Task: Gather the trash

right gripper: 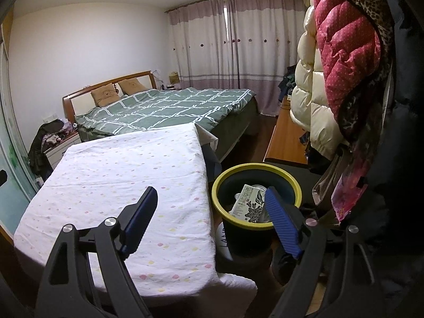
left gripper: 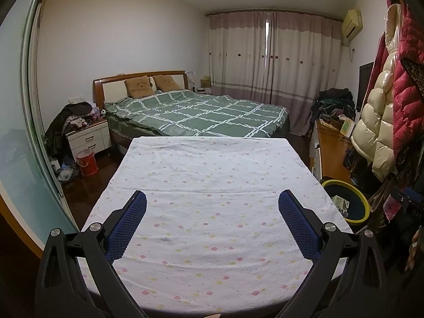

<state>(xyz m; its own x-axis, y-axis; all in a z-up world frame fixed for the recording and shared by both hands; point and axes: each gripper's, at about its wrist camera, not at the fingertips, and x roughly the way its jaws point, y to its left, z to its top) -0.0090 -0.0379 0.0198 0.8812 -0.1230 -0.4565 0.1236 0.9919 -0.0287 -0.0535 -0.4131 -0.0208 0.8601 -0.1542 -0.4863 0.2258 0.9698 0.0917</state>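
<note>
The bed (left gripper: 201,114) with its green checked cover stands against the far wall, two tan pillows at the wooden headboard, and pink-and-white curtains (left gripper: 270,53) hang closed behind it. Nearer the cameras, the bench (left gripper: 212,180) is draped in a white cloth dotted with small pink and yellow flowers, and its top is bare. Puffy coats (right gripper: 331,61), one cream and one pink, hang at the right side of the room over a wooden sideboard.

Just beside the bench's right edge stands the bin (right gripper: 296,185), dark with a yellow rim. Inside it lies the trash: a white carton (right gripper: 246,204) printed with black flowers and lettering, leaning against other pale scraps that are too hidden to tell apart.

The left tool (left gripper: 212,201) hovers over the middle of the cloth with its blue-padded fingers wide apart and nothing between them. The right tool (right gripper: 209,196) hangs over the gap between bench and bin, its fingers also spread wide and empty, the right finger crossing in front of the bin's mouth.
</note>
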